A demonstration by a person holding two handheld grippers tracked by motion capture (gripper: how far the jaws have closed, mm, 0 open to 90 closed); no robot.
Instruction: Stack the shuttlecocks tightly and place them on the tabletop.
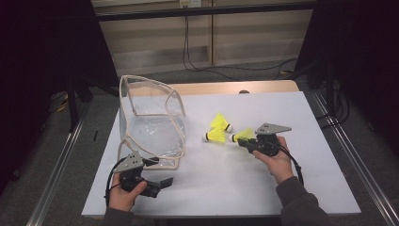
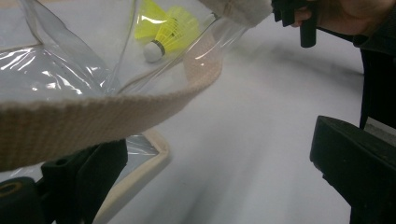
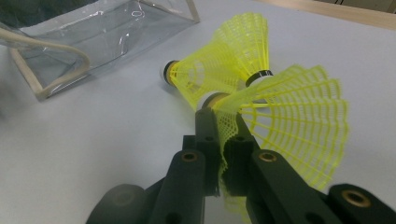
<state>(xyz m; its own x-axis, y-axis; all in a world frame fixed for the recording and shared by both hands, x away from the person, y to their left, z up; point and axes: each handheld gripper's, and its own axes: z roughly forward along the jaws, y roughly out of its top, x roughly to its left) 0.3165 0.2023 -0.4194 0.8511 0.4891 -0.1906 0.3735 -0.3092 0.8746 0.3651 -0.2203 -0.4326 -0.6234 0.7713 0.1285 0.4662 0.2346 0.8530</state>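
A clear plastic bag (image 1: 150, 127) with beige webbing trim stands open at the table's left. Two yellow shuttlecocks lie side by side right of it, one (image 1: 219, 121) farther, one (image 1: 215, 135) nearer. My right gripper (image 1: 242, 140) is shut on the net skirt of a third yellow shuttlecock (image 1: 243, 133); in the right gripper view the jaws (image 3: 223, 135) pinch that skirt (image 3: 289, 121), cork end away from me. My left gripper (image 1: 164, 181) is open near the bag's front corner. In the left gripper view the bag's beige strap (image 2: 93, 116) crosses above its left jaw, with the jaws (image 2: 219, 149) wide apart.
The white tabletop (image 1: 282, 188) lies on a wooden table (image 1: 226, 88). Metal rails (image 1: 56, 169) run along both sides on the floor. Cables hang at the back wall (image 1: 188, 52). The other hand's gripper (image 2: 303, 18) shows at the top of the left gripper view.
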